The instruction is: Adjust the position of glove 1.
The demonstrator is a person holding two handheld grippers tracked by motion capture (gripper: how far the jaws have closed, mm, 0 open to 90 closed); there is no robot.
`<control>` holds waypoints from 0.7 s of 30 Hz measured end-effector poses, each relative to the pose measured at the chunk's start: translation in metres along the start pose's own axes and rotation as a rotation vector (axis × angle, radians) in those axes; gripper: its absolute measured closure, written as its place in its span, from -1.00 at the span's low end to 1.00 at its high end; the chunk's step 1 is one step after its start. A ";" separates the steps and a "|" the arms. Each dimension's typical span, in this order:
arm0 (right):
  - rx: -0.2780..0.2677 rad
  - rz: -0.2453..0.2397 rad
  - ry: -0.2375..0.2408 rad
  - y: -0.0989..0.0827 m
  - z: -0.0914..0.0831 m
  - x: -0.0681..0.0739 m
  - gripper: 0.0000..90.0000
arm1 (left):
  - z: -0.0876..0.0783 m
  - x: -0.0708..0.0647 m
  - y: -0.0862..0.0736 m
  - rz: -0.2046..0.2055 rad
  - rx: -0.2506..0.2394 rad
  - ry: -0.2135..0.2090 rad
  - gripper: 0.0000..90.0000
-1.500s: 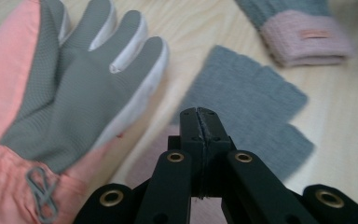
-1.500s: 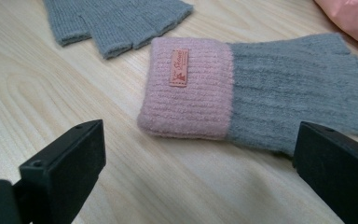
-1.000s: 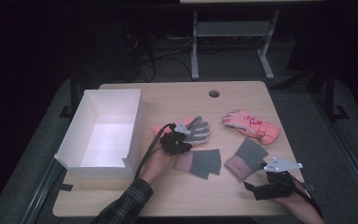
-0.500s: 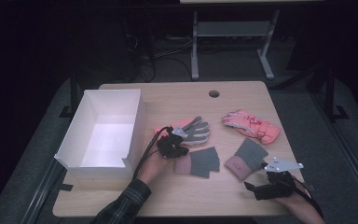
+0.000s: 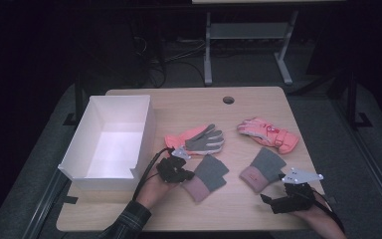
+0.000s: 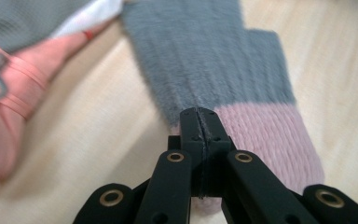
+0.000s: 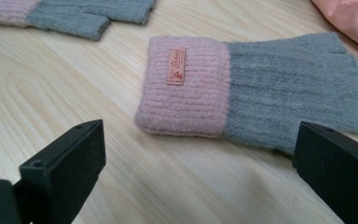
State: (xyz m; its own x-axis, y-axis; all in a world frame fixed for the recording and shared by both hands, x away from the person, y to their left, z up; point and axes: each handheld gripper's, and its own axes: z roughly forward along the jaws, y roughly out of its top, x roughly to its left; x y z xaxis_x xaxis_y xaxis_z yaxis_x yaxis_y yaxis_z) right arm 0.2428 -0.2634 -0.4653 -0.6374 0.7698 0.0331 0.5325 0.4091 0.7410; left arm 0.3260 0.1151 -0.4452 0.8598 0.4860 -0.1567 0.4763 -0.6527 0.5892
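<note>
Nearest the person, the right tongs (image 5: 267,200) rest on the tabletop (image 5: 238,211) with their jaws wide apart, holding nothing. Just ahead of them lies a grey mitten with a pink cuff (image 7: 242,93), its labelled cuff facing the gap between the jaws without touching them. Farther left, the left tongs (image 6: 199,122) are pinched together on the edge of the other grey mitten (image 6: 223,65), right where its pink cuff meets the grey. Beyond that, a pink and grey glove (image 5: 197,140) lies just beside a white box (image 5: 87,169), and a pink glove (image 5: 267,133) lies farther right.
</note>
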 end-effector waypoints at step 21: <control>0.001 0.003 -0.007 0.000 0.001 -0.002 -0.95 | -0.006 -0.045 -0.019 0.050 0.026 -0.095 0.99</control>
State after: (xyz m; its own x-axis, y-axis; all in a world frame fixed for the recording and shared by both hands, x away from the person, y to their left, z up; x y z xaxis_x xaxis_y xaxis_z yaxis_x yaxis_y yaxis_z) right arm 0.2438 -0.2646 -0.4661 -0.6316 0.7747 0.0304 0.5351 0.4073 0.7401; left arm 0.2773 0.1093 -0.4449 0.8955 0.3960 -0.2034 0.4363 -0.6900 0.5776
